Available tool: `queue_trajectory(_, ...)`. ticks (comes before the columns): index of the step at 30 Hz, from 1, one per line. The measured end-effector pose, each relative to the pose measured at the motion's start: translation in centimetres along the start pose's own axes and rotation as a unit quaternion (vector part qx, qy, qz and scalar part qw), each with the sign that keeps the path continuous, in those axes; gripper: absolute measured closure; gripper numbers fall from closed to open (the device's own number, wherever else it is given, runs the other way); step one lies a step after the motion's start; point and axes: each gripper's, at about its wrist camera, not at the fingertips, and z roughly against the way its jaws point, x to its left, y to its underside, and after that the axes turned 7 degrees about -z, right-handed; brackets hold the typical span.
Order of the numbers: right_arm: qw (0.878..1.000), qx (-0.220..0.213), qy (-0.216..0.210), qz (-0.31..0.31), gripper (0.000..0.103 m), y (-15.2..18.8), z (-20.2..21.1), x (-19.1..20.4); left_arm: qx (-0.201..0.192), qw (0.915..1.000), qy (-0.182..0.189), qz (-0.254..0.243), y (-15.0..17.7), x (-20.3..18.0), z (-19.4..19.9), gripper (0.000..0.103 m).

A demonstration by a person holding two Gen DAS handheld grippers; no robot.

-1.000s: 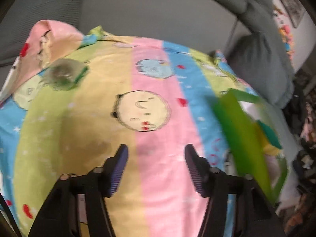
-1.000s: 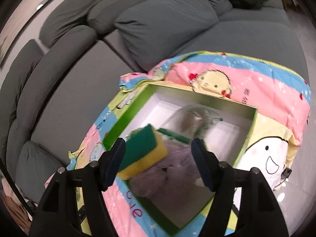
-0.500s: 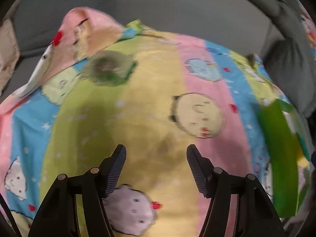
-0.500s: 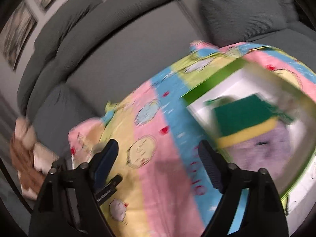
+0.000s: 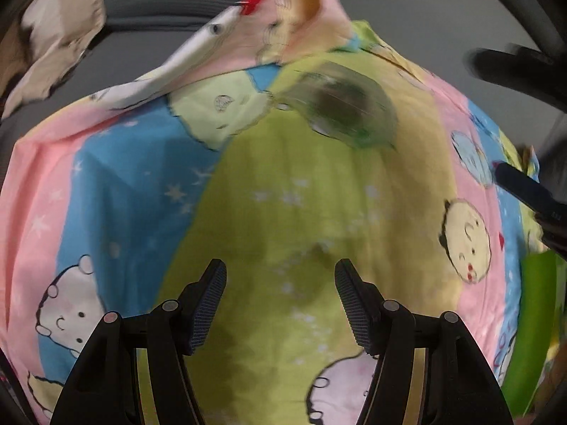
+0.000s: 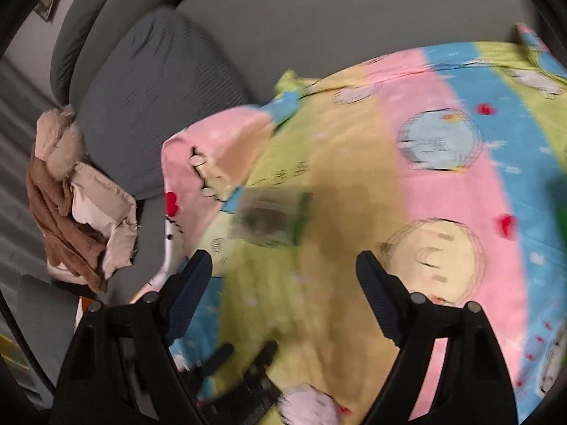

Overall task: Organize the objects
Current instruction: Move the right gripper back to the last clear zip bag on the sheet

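Observation:
A clear packet with dark contents and green print [image 5: 340, 109] lies on the striped cartoon blanket [image 5: 283, 212], far ahead of my open, empty left gripper [image 5: 280, 304]. The same packet [image 6: 273, 217] shows blurred in the right wrist view, ahead and left of my open, empty right gripper [image 6: 283, 297]. The green box [image 5: 531, 326] shows only as an edge at the far right of the left wrist view. The right gripper's fingers [image 5: 524, 191] reach in at the right edge of the left wrist view. The left gripper [image 6: 244, 364] shows low in the right wrist view.
The blanket covers a grey sofa [image 6: 149, 81]. A beige and brown garment [image 6: 78, 219] lies heaped on the sofa beyond the blanket's left edge, also visible in the left wrist view [image 5: 53, 35]. Grey cushions stand behind.
My right gripper has let go of the sponge, left the green box and swung left over the blanket toward the packet. My left gripper has also turned left, bringing the packet nearer the middle.

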Motion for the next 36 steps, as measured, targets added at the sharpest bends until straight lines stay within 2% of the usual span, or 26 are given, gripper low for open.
queue_trajectory(2,1.000,0.030,-0.006,-0.001,0.020,-0.7,-2.9,1.5,-0.003,0.9999,0.003,0.016,-0.1,1.0,0.3,0.039)
queue_trajectory(5,0.999,0.052,0.000,-0.010,0.020,-1.7,-6.4,2.6,-0.006,0.9995,-0.004,0.030,0.0,1.9,0.6,0.039)
queue_trajectory(10,0.996,0.067,0.059,0.001,0.020,-3.0,-10.4,3.1,0.001,0.9990,0.005,0.045,-0.1,3.0,0.4,0.039)
queue_trajectory(12,0.994,0.077,0.073,0.007,0.015,-3.2,-12.0,3.2,0.001,0.9986,0.007,0.051,-0.1,3.4,0.5,0.039)
queue_trajectory(15,0.992,0.092,0.085,0.007,0.015,-3.3,-13.9,2.9,-0.003,0.9985,0.014,0.053,0.0,3.6,0.9,0.039)
queue_trajectory(17,0.993,0.098,0.066,0.003,0.023,-3.0,-14.8,2.7,-0.004,0.9986,0.017,0.050,0.1,3.6,1.0,0.039)
queue_trajectory(18,0.994,0.095,0.058,0.007,0.036,-3.0,-14.8,2.7,-0.002,0.9986,0.017,0.050,0.0,3.5,0.9,0.039)
queue_trajectory(21,0.996,0.077,0.050,0.016,0.049,-2.6,-14.0,2.5,0.002,0.9984,0.017,0.053,0.0,3.4,0.7,0.039)
queue_trajectory(23,0.996,0.080,0.034,0.001,0.051,-2.2,-13.1,1.7,0.006,0.9985,0.020,0.050,0.0,3.1,0.7,0.039)
queue_trajectory(30,0.996,0.050,0.050,-0.049,0.053,1.0,-5.6,-3.6,-0.003,0.9984,0.051,0.025,0.3,1.0,1.6,0.039)
queue_trajectory(34,0.993,0.055,0.014,-0.103,0.055,4.1,-0.4,-8.1,-0.005,0.9983,0.057,0.009,0.4,-0.4,1.9,0.039)
queue_trajectory(36,0.990,0.042,0.008,-0.135,0.053,6.0,2.3,-10.5,-0.001,0.9975,0.071,-0.002,0.3,-1.3,1.5,0.039)
